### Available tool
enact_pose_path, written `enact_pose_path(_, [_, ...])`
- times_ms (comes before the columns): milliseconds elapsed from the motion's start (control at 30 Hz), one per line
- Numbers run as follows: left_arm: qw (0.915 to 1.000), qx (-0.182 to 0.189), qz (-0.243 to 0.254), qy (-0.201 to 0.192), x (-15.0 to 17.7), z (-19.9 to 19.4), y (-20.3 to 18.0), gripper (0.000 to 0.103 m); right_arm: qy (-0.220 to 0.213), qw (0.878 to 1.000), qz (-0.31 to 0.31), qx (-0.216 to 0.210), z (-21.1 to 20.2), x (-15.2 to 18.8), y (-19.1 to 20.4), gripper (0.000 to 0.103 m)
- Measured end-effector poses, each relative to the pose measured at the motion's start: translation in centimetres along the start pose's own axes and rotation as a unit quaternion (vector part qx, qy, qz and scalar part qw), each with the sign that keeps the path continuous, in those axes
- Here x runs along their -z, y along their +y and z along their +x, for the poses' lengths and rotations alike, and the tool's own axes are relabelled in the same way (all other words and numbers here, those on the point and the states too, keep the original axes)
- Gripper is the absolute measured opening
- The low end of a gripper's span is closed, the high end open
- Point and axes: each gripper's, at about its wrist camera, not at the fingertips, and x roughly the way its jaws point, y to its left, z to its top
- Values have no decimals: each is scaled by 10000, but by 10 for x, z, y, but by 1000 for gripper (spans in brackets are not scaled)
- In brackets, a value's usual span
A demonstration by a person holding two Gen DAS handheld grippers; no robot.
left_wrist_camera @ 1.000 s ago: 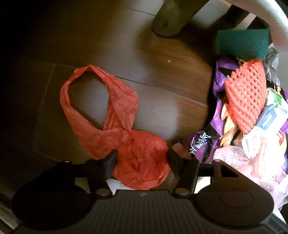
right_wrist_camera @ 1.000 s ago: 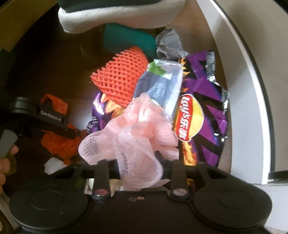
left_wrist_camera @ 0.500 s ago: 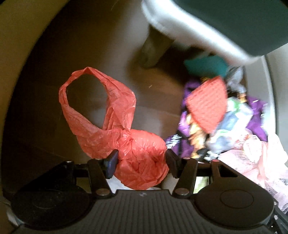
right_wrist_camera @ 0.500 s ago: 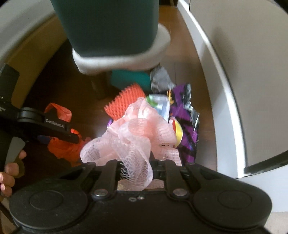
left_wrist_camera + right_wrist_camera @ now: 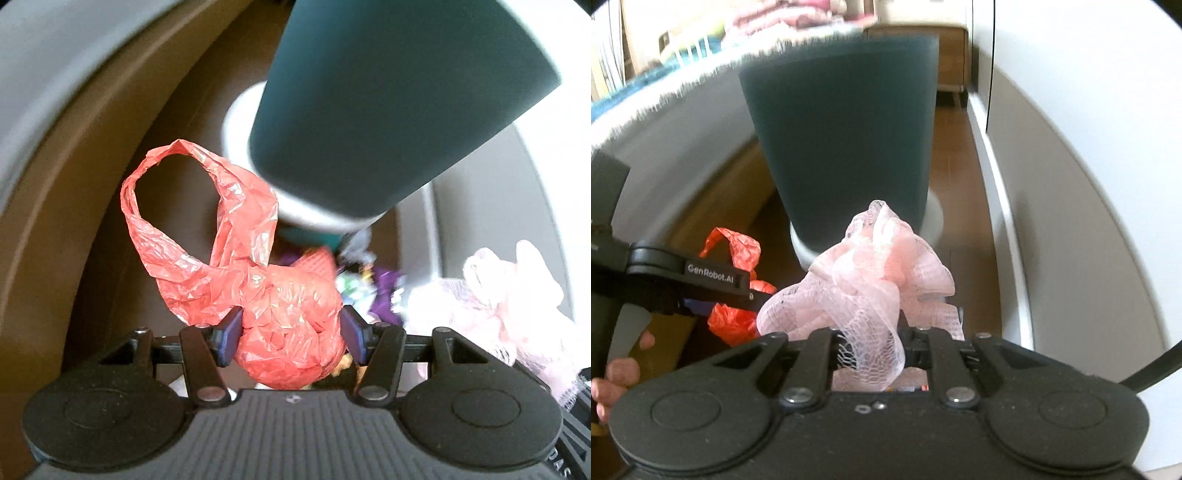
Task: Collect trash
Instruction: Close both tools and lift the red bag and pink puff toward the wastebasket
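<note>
My left gripper (image 5: 290, 334) is shut on a crumpled red plastic bag (image 5: 258, 291), whose handle loop stands up to the upper left, well above the floor. My right gripper (image 5: 871, 343) is shut on a bunched pink mesh net (image 5: 871, 280), which also shows at the right edge as pink mesh net (image 5: 495, 295). The red bag (image 5: 735, 310) and the left gripper's arm (image 5: 683, 280) appear left in the right wrist view. A tall dark teal bin (image 5: 846, 136) with a pale base stands just ahead. Leftover trash (image 5: 362, 284), purple and orange, lies blurred on the floor far below.
A white wall and baseboard (image 5: 1008, 229) run along the right. A pale curved furniture edge (image 5: 74, 85) borders the left over brown wooden floor (image 5: 953, 147). A hand (image 5: 613, 376) grips the left gripper's handle. A wooden cabinet (image 5: 951, 62) stands far back.
Both grippers have risen from the floor, carrying the red bag and the pink net. The right jaws closed tighter on the net. The teal bin has come into full view; floor trash shrank.
</note>
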Motion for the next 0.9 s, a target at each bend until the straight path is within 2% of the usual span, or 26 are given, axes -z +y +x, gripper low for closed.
enact_pose_path(267, [9966,341,313,-678,-23,-81,-36,56,-860,9961,5,-181,-61,-44,-6,13])
enact_pose_path(433, [9894,495,597,-1229,-45,-131,-59,56,-1387,9900,-154,-185,-87,-77,-3,13])
enact_pose_path(567, [9801,544,843,-1712,-71,-168,-75,56,-1706,9850,-211,-144,-98,-102,-2,13])
enact_pose_path(767, [9692,404,1054,-2190,-122,-188,-93,56,-1967,9799,-332,20,-94,-147,1,13])
enact_pose_path(900, [9717,436,989,-2099,-161,-173,-99,56,-1911,9795,-610,177,-76,-177,4,13])
